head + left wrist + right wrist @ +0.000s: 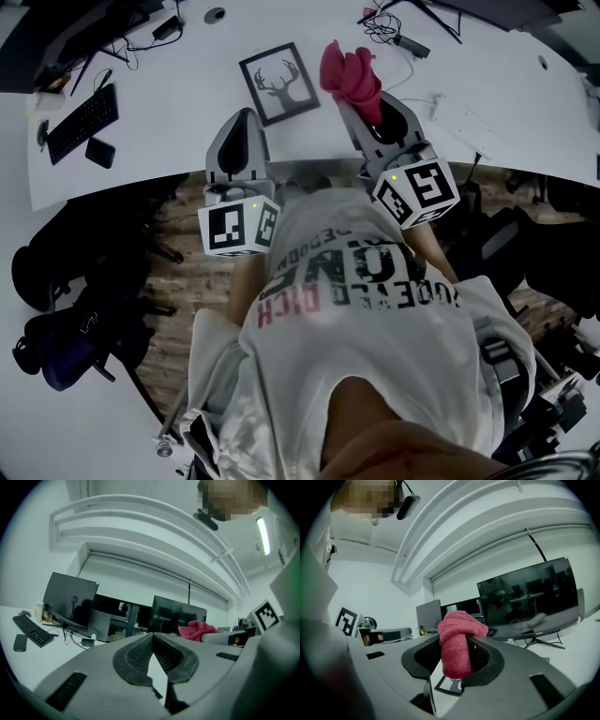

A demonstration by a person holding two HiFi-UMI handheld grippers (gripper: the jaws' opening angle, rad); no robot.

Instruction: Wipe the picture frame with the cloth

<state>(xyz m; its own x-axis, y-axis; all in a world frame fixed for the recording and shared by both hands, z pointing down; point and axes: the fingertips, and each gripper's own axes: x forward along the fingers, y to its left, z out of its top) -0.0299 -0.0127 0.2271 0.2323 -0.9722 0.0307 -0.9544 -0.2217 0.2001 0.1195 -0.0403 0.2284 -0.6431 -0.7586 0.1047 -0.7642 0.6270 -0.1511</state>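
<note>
Upper centre, the right gripper (367, 111) clamped the cloth (349, 73) just right of the picture frame (279, 82), seemingly poised for wiping. The left gripper (246, 120) sat closed and empty below it.

Black picture frame (279, 82) (stag print) lying flat, askew, pink cloth (352, 77) bunched upright just beside it

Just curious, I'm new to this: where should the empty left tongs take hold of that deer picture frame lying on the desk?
Probably the near-left border. The picture frame lies flat, face up, so only its thin edge offers grip. The left tongs, shut, sit nearest that side; opened, they could come in low, leaving the face for the cloth.
</note>
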